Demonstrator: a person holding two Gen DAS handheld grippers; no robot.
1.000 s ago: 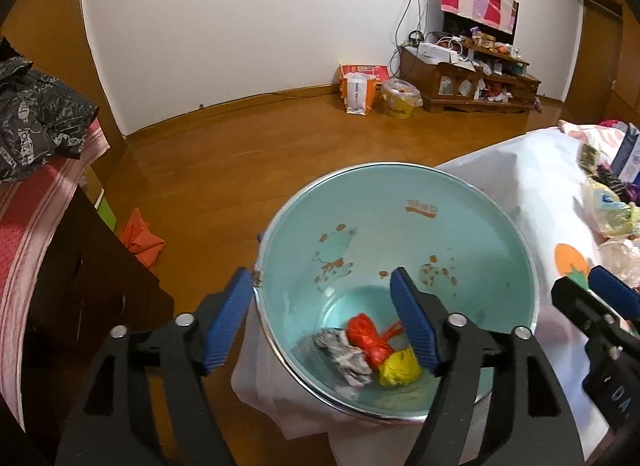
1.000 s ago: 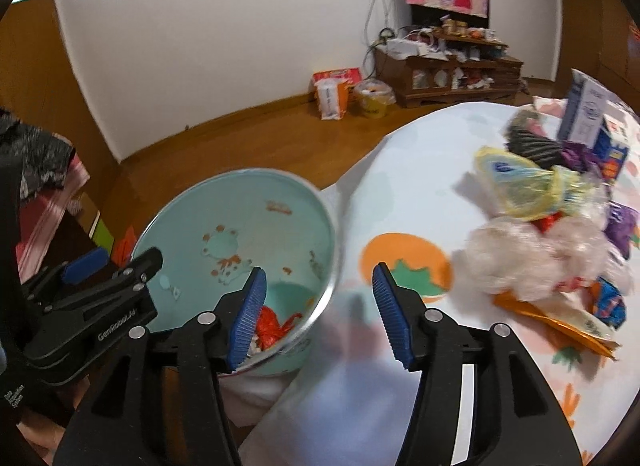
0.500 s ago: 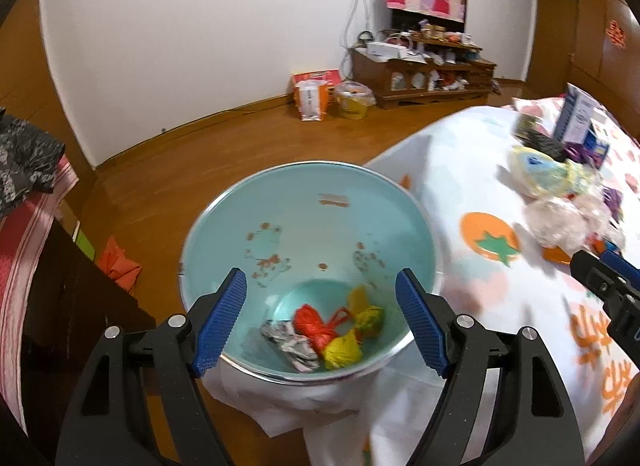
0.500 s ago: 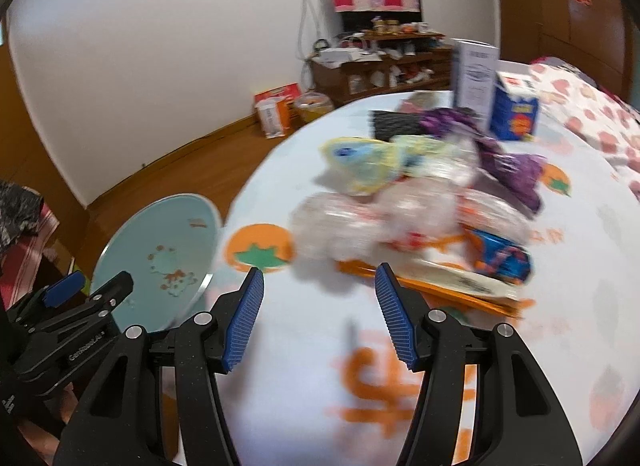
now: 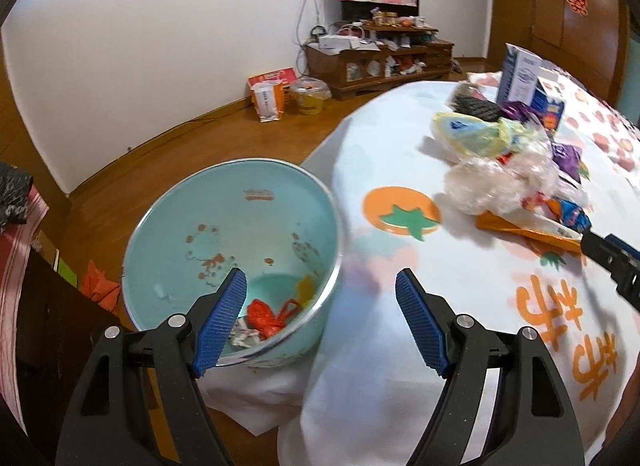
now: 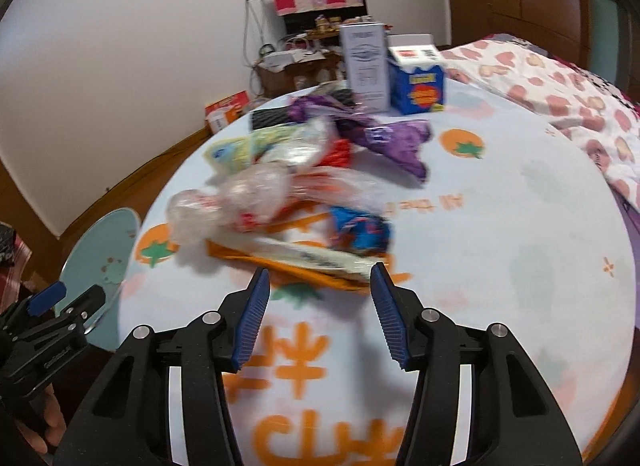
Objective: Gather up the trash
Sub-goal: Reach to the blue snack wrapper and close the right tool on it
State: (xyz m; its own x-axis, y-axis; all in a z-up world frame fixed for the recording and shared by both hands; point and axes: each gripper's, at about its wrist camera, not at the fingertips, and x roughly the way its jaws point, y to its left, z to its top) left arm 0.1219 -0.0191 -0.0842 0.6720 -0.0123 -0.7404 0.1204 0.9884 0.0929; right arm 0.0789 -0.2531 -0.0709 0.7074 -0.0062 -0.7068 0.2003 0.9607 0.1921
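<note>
A teal bin (image 5: 240,225) stands beside the table, with red, yellow and grey scraps (image 5: 268,318) at its bottom. My left gripper (image 5: 322,306) hangs open over the bin's right rim and the cloth edge, with nothing between its fingers. A pile of trash lies on the table: a clear plastic bag (image 6: 240,201), a long orange wrapper (image 6: 280,262), a blue wrapper (image 6: 360,229), a purple wrapper (image 6: 396,137) and a yellow-green bag (image 6: 244,149). My right gripper (image 6: 320,286) is just short of the orange wrapper; its jaws are closing on nothing.
A white cloth with orange prints (image 6: 500,266) covers the round table. Two cartons (image 6: 366,65) stand behind the pile, with a black mesh item (image 6: 272,117) near them. A patterned quilt (image 6: 560,97) lies at the right. A low cabinet (image 5: 380,61) and bags stand by the far wall.
Both grippers have swung right, away from above the bin and towards the table. The right gripper now faces the trash pile, and its jaws stand a little narrower.
</note>
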